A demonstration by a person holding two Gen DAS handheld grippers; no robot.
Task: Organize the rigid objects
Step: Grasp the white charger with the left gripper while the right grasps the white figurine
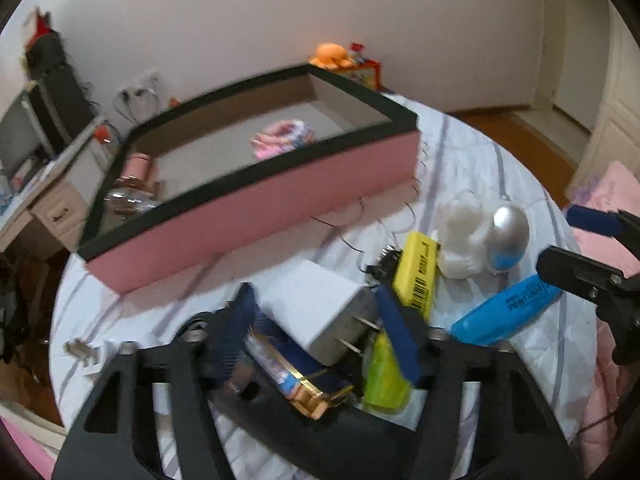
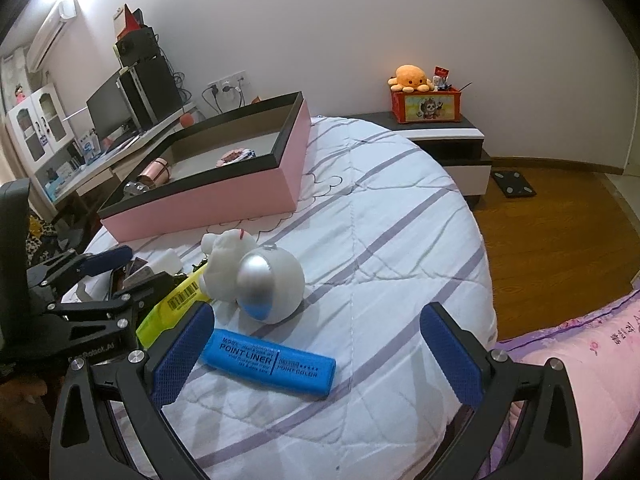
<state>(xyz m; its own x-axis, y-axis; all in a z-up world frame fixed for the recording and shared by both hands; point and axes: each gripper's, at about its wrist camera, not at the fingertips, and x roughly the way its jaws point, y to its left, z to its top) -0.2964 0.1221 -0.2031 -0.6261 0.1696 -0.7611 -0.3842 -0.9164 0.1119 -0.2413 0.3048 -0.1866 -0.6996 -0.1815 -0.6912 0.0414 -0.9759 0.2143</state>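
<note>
The left claw (image 1: 320, 320) sits low over a cluster of items on the bed (image 2: 400, 208). Its blue pads flank a white charger (image 1: 320, 308), whose two prongs point toward the right pad; whether the pads press on the charger cannot be told. Under the charger lie a dark blue and gold pack (image 1: 296, 380) and a green highlighter (image 1: 384, 376).

A yellow highlighter (image 1: 416, 272) lies just beyond the right pad, touching a white plush toy (image 1: 460, 240). A white and silver egg-shaped gadget (image 2: 272, 284) rests against the toy.

The right claw (image 2: 316, 356) is wide open and holds nothing. A blue highlighter (image 2: 272, 360) lies flat on the bed between its pads, nearer the left pad.

A pink box (image 2: 224, 200) with a black rim stands open on the bed, beyond the cluster. Inside it are a pink roll (image 2: 156, 174), a clear glass item (image 1: 128, 200) and a small pink bundle (image 1: 280, 140).
</note>
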